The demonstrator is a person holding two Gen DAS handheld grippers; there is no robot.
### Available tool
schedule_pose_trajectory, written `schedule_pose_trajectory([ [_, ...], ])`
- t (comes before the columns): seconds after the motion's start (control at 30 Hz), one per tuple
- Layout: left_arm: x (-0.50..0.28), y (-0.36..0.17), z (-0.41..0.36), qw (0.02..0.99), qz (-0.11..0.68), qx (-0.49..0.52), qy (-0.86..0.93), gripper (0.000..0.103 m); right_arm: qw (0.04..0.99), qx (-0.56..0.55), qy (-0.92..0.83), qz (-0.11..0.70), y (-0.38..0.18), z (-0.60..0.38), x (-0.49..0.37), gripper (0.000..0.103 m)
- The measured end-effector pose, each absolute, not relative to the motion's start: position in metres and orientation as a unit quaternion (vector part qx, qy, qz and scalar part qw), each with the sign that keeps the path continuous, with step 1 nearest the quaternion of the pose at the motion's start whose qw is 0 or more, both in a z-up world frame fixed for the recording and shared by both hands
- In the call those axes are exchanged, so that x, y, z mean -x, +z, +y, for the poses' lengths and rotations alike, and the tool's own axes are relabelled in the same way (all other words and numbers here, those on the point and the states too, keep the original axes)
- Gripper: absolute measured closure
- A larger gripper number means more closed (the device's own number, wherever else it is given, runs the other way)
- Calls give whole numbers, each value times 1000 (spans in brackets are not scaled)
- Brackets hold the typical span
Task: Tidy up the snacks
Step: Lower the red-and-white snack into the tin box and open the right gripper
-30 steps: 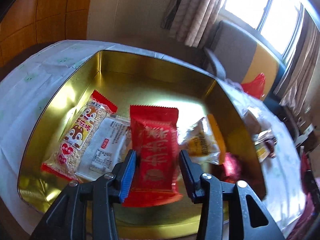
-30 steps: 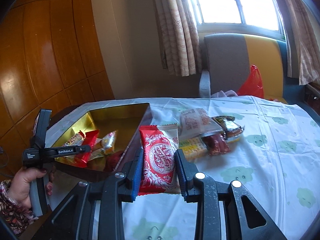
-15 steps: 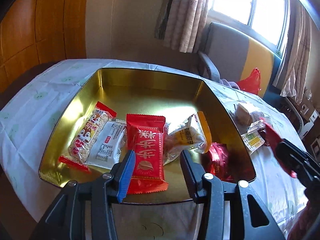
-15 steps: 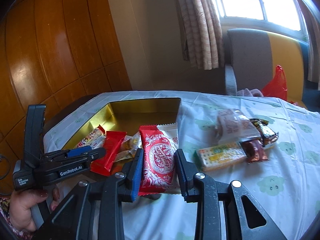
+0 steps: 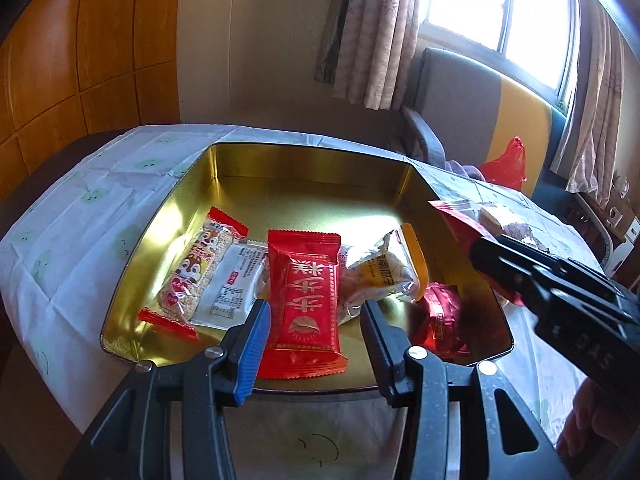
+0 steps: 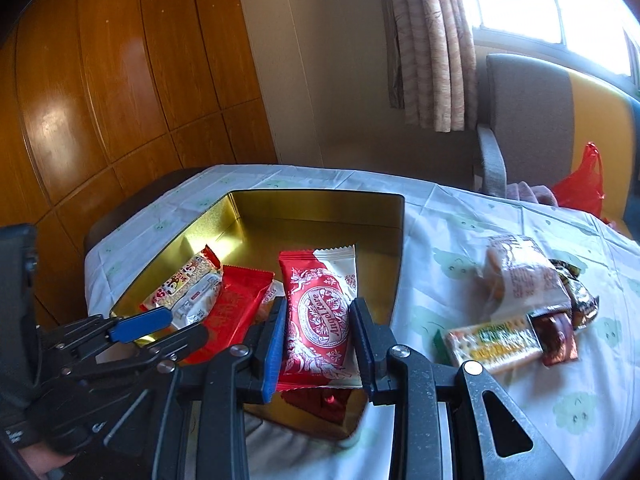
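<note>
- We grip the red-and-white packet point(image 6: 320, 320) in the right gripper point(image 6: 318, 344), over the tin's point(image 6: 320, 204) near right corner. Released too soon, it could catch the rim and slide onto the cloth point(image 6: 460, 240).
- Our left gripper point(image 5: 316, 340) hangs open and empty at the near edge; the two could collide.
- The tin already holds several packets, including a red packet point(image 5: 306, 296); more snacks point(image 6: 516, 320) wait on the cloth to the right.

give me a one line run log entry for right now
right claw: shut on red-white pack, over tin | left claw: open, empty, at tin's near edge | table: four snacks left
</note>
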State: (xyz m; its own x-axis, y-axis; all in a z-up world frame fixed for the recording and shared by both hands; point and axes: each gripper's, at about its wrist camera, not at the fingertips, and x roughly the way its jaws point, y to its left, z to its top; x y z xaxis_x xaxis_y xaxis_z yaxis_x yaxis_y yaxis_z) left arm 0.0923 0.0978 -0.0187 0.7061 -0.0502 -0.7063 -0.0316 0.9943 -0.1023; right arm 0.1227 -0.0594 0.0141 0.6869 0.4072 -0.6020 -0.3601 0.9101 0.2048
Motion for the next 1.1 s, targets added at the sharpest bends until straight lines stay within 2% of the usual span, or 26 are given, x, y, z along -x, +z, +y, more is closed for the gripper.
schedule_pose_trajectory([
  [0.63, -92, -21, 103, 920, 388, 54, 2, 56, 910, 16, 168, 378, -5, -45, -188, 70],
  [0.83, -91, -21, 102, 921, 386, 54, 2, 56, 917, -12, 166, 362, -1, -55, -185, 64],
  [0.9, -91, -21, 102, 921, 386, 56, 1, 55, 921, -23, 162, 354, 1, -60, -178, 57],
  [1.1, -90, -20, 98, 920, 385, 65, -27, 55, 927, -57, 147, 339, 7, -86, -157, 50],
])
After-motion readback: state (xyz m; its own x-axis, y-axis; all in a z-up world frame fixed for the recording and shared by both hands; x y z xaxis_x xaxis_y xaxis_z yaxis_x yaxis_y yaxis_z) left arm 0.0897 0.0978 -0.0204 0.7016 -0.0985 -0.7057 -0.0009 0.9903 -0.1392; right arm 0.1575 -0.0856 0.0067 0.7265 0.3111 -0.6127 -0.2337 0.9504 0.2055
